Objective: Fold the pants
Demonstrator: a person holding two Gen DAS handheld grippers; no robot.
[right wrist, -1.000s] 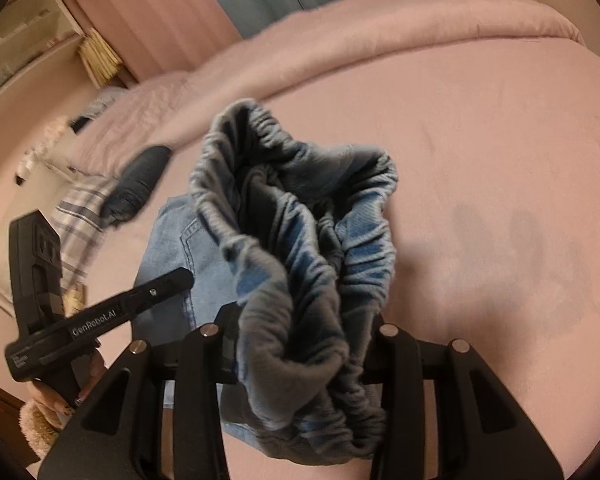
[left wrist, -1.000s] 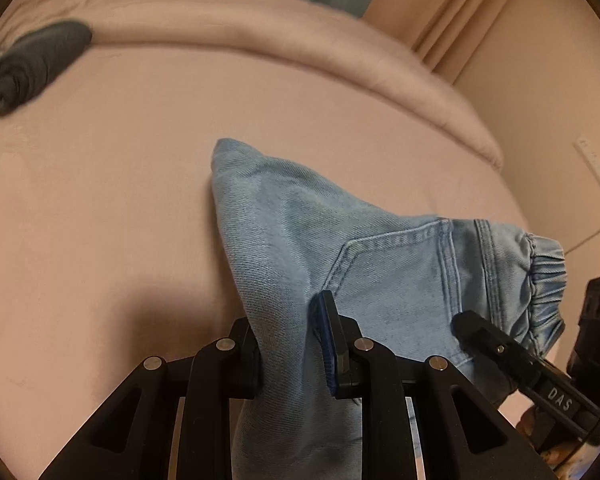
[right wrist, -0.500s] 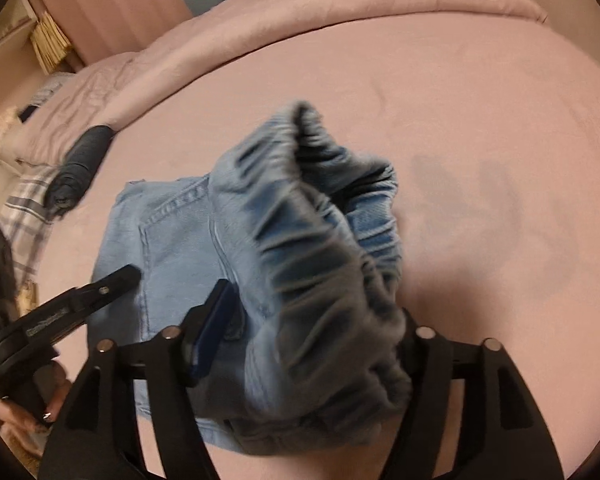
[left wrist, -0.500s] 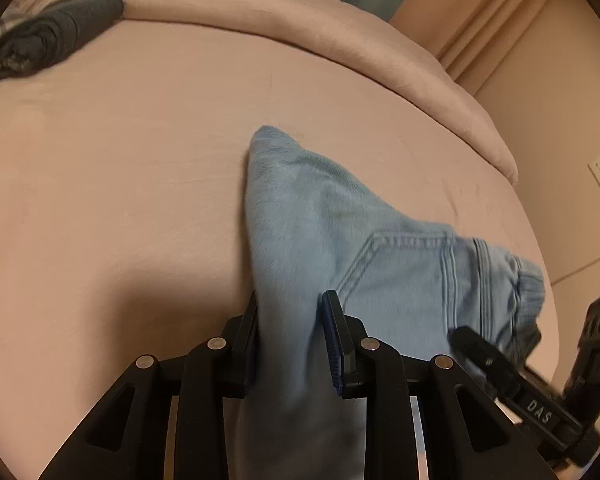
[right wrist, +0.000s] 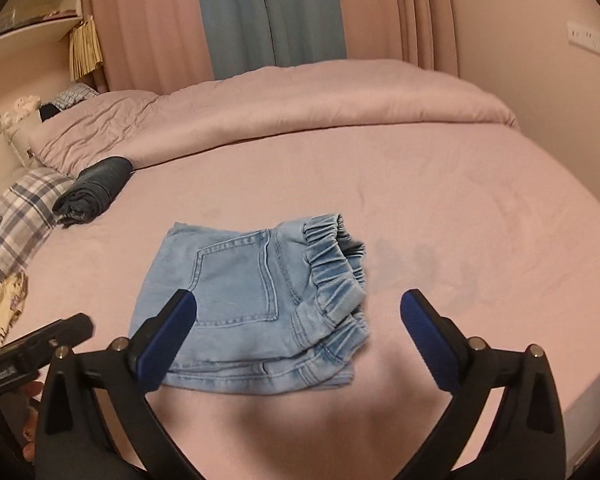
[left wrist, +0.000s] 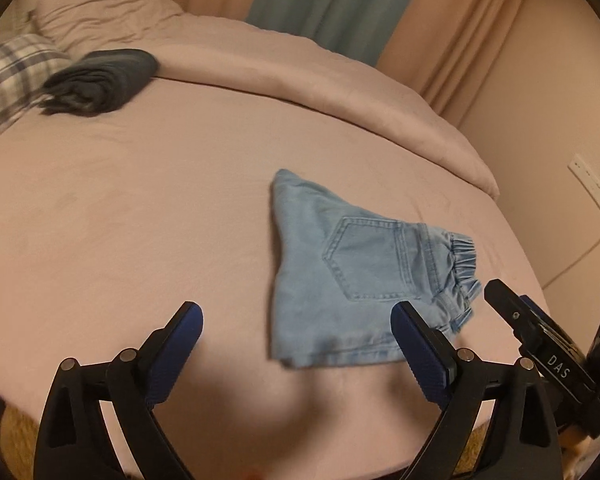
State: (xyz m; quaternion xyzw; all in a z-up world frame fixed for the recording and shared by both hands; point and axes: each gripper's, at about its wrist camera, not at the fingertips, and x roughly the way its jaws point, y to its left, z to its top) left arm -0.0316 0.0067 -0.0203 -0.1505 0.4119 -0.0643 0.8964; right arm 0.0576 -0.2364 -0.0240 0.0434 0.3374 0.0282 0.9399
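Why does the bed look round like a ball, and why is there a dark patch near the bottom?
Both wrist views use fisheye lenses, which bend the flat pink bed sheet into a dome. In the right wrist view, a soft shadow lies in front of the folded light blue denim pants; the left wrist view shows one too, with the dark rolled cloth slightly blurred.

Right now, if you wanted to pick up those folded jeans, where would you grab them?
Probably the near folded edge of the jeans, coming from the front. There the layers stack into one straight, flat edge facing the open right gripper, while the bunched elastic waistband on the right is lumpy and could unfold the stack.
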